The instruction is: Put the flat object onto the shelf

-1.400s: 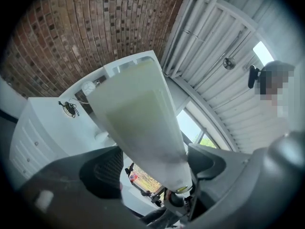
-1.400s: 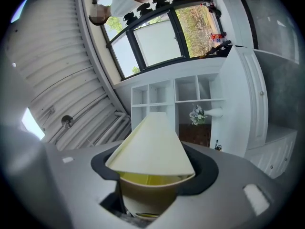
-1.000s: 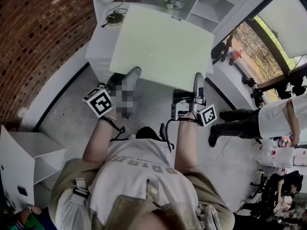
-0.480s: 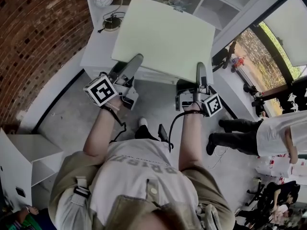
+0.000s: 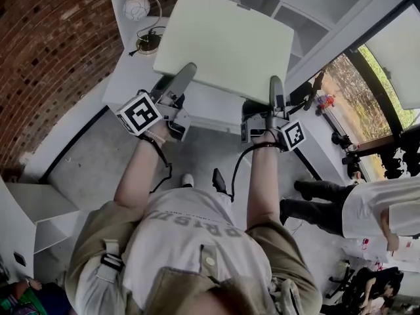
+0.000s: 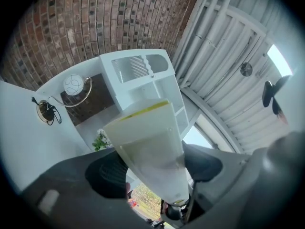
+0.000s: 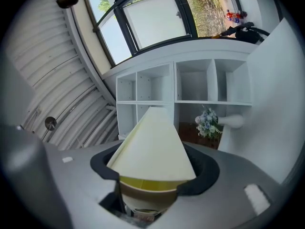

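While I carry the flat panel (image 5: pixel 226 41) in the air, it sits over the low white surface (image 5: pixel 131 71) that bears the lamp (image 5: pixel 138 8), just short of the shelf (image 5: pixel 308 5) and not yet on it. Both claws grip its near edge, well apart. The left claw (image 5: pixel 187 72) pinches it toward the left corner. Its jaws have just been closing a little, with the panel between them. The right claw (image 5: pixel 275 85) pinches it toward the right corner, with the edge seated deep between its pads.

I judge the panel to be stiff, because it runs out straight from the claws with no droop that I can see. It looks thin and pale with a yellowish edge, so I expect it to be light for its spread. The face looks smooth, so I treat it as slippery under the pads. Most of it reaches out past my grip, so the far edge will want to dip and lever against the jaws. I think holding it here, on the near edge with the two claws far apart, is right. That resists twisting and leaves the far edge free to enter the shelf first. I would keep both pinches firm and level, and mind the far corners near the lamp and the flowers (image 7: pixel 207 120).
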A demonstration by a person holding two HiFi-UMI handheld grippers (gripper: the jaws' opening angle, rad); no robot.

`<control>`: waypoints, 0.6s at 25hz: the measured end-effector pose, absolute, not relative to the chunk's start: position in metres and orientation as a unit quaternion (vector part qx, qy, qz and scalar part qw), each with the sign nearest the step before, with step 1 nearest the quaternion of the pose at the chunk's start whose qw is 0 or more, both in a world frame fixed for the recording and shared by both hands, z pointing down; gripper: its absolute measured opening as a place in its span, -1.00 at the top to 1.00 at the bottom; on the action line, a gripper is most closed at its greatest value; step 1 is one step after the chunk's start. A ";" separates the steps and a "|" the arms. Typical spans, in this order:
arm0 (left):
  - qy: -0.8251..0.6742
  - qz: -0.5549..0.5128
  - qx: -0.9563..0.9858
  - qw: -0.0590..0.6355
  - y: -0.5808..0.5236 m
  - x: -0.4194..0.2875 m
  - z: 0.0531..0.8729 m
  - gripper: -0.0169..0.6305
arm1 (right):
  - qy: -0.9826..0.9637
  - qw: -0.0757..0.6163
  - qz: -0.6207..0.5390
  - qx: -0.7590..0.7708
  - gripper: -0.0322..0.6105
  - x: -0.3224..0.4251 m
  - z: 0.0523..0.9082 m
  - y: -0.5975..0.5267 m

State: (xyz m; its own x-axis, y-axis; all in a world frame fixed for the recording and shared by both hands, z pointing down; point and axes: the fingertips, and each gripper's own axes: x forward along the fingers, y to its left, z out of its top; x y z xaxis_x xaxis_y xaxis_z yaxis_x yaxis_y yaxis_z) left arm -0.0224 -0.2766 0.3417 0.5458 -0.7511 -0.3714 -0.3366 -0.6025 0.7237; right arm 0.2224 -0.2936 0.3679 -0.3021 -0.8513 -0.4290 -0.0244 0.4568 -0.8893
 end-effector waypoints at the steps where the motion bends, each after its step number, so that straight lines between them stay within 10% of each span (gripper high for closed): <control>1: -0.330 -0.348 0.826 0.297 -0.283 -0.020 0.339 -0.21 | 0.694 0.498 -0.415 -0.314 -0.05 0.225 0.366 -0.301; 15: -0.346 -0.352 0.819 0.293 -0.355 -0.009 0.329 -0.20 | 0.715 0.473 -0.423 -0.294 -0.06 0.231 0.349 -0.383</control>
